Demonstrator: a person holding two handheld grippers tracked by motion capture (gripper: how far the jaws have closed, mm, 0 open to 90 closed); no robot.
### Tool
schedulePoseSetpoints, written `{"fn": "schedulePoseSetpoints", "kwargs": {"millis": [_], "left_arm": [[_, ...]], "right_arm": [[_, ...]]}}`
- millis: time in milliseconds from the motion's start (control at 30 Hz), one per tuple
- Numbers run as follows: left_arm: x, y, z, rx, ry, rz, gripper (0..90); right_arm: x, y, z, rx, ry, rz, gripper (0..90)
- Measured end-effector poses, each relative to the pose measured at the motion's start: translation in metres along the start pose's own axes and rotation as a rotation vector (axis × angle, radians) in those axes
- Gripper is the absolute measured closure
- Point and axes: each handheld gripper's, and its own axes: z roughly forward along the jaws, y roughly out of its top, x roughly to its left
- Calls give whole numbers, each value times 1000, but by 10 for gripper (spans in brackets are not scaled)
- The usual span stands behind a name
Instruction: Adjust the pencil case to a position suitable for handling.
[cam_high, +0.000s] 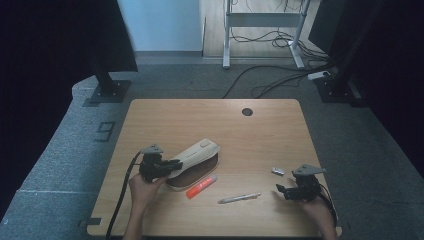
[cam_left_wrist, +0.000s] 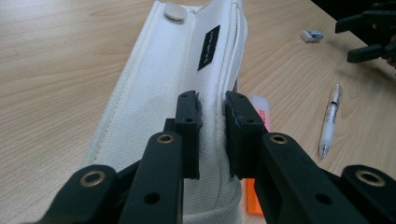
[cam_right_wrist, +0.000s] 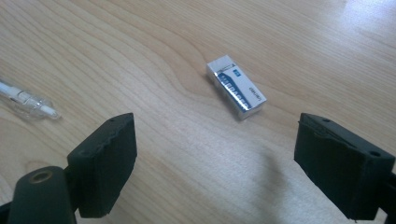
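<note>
A: Left gripper clamps the white pouch edge; high view shows its dark open mouth.
B: Right gripper jaws wide apart, empty; eraser lies just ahead on table.

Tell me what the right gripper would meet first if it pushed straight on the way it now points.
Probably the eraser: it lies ahead of the open right gripper, roughly in line with the gap between its jaws, with bare table in between. Depth is hard to judge, so the jaws might touch the tabletop first.
</note>
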Motion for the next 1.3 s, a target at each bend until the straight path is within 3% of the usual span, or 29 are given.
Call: {"fn": "schedulePoseSetpoints", "kwargs": {"millis": [200,600,800,1033,1167,1300], "left_arm": [[0,0,0,3,-1,4,762],[0,0,1,5,-1,4,762],[0,0,1,6,-2,4,761],[-1,0,1,6,-3,3,760],[0,0,1,7,-5,2,760],[0,0,1,7,-6,1,759]], "right_arm": [[-6,5,2,-1,13,4,141],[-18,16,11,3,21,-19,301],[-22,21,19,21,27,-56,433],[-24,25,26,50,43,-90,508],[-26,24,29,63,40,-86,548],[-29,23,29,60,74,-70,618]]}}
